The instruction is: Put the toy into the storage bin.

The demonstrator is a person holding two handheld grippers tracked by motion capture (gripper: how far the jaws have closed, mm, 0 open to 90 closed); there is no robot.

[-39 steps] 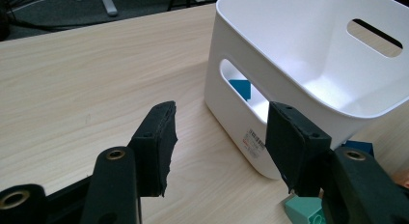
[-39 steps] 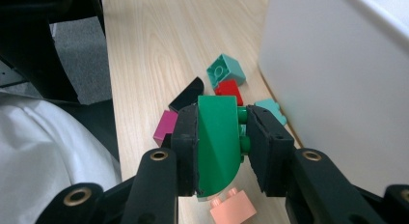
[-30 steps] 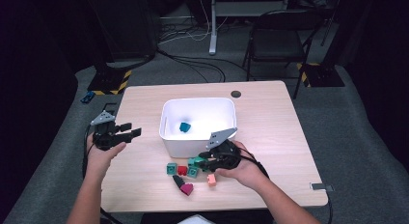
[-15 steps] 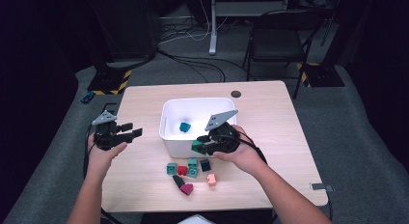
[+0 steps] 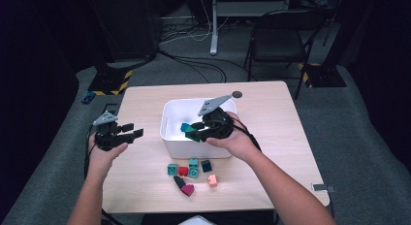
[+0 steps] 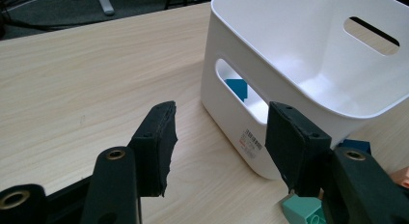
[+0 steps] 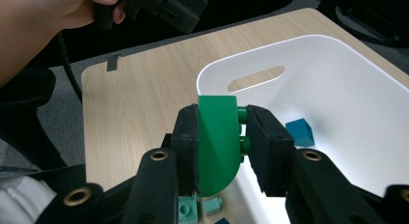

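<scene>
1. Green brick (image 7: pixel 219 144) is clamped between the right gripper's (image 5: pixel 196 132) jaws, above the white bin's (image 5: pixel 169 130) near rim.
2. Left gripper (image 6: pixel 219 147) is held unclenched, gripping nothing, near the table's (image 5: pixel 271 113) left edge.
</scene>
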